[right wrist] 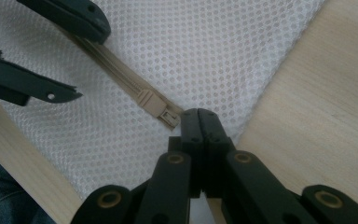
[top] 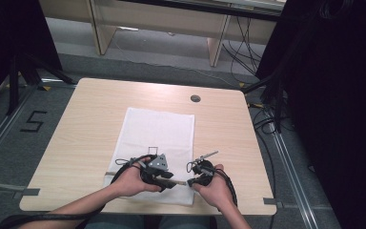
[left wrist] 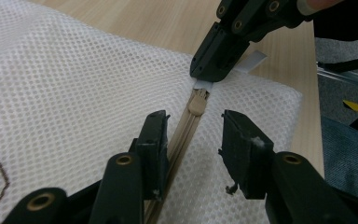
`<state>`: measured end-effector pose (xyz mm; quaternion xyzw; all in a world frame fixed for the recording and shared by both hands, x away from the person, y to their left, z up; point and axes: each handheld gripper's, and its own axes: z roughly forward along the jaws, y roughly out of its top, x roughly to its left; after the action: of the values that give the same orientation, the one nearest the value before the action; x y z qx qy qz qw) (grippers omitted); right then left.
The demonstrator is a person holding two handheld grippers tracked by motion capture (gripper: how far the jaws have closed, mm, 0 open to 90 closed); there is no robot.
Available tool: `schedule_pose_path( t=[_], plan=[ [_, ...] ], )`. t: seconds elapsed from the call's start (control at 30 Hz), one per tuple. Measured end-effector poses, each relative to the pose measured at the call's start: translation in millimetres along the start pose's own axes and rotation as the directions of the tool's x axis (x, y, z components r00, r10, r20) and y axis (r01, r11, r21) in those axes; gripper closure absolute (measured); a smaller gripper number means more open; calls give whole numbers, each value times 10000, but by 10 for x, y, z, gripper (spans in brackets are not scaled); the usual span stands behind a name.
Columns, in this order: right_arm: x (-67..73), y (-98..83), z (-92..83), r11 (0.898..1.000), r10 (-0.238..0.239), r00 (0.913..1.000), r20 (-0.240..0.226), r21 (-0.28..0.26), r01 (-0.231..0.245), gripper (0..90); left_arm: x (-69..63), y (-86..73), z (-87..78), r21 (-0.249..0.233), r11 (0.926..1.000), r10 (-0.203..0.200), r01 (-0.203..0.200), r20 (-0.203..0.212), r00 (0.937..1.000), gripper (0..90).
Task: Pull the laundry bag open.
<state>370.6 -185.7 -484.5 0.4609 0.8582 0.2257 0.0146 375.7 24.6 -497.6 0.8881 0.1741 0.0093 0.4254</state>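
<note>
Near table edge: white mesh laundry bag (top: 158, 143) on light wood table (top: 86, 129). My right gripper (right wrist: 199, 116), jaws pressed together, pinches bag's end by beige zipper slider (left wrist: 197, 101). My left gripper (left wrist: 193, 140), jaws spread, straddles beige zipper track (left wrist: 179, 135) w/o pad contact.

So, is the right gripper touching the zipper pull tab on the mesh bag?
Touching. In the left gripper view, the right gripper is clamped shut on the white pull tab just beyond the beige slider of the mesh bag.

Grey carpeted floor (top: 138, 67) surrounds a light wooden table (top: 90, 124), black curtains (top: 333, 95) alongside.
</note>
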Motion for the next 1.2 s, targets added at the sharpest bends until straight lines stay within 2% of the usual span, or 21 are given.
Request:
schedule_pose_path(
  t=[0.37,0.5,0.53,0.7,0.73,0.8,0.83,0.93,0.97,1.03,1.2],
  plan=[
    [-2,0,0,10000,10,10000,-17,10,-10,900,-11,100,178,287,9991,315,-317,84,9995,677],
    [2,-2,1,10000,29,10000,-12,-13,-29,900,-12,122,221,246,9995,212,-216,169,9996,689],
    [4,-2,0,10000,54,10000,-24,-4,-54,900,-5,128,235,262,9991,316,-320,184,9993,690],
    [5,-2,1,10000,77,10000,-42,-5,-77,900,1,125,273,304,9995,125,-131,198,9997,717],
    [2,-1,1,10000,33,10000,-26,-7,-33,900,-5,126,287,251,9996,105,-112,307,9995,717],
    [3,1,0,10000,20,10000,7,9,-20,900,-4,130,294,351,9991,238,-249,300,9993,721],
    [3,1,1,10000,10,10000,15,6,-10,900,-18,129,308,326,9994,111,-123,373,9992,723],
    [7,-1,0,10000,20,10000,36,8,-20,900,-19,131,338,331,9991,264,-277,373,9990,731],
    [7,-1,0,10000,28,10000,34,2,-28,900,-25,128,342,328,9994,82,-94,371,9993,733],
    [10,-1,0,10000,67,10000,11,13,-67,900,-12,133,342,371,9991,170,-183,376,9991,741],
    [6,-1,1,10000,44,10000,-3,1,-44,900,0,149,350,420,9991,39,-57,415,9991,756]
  ],
)
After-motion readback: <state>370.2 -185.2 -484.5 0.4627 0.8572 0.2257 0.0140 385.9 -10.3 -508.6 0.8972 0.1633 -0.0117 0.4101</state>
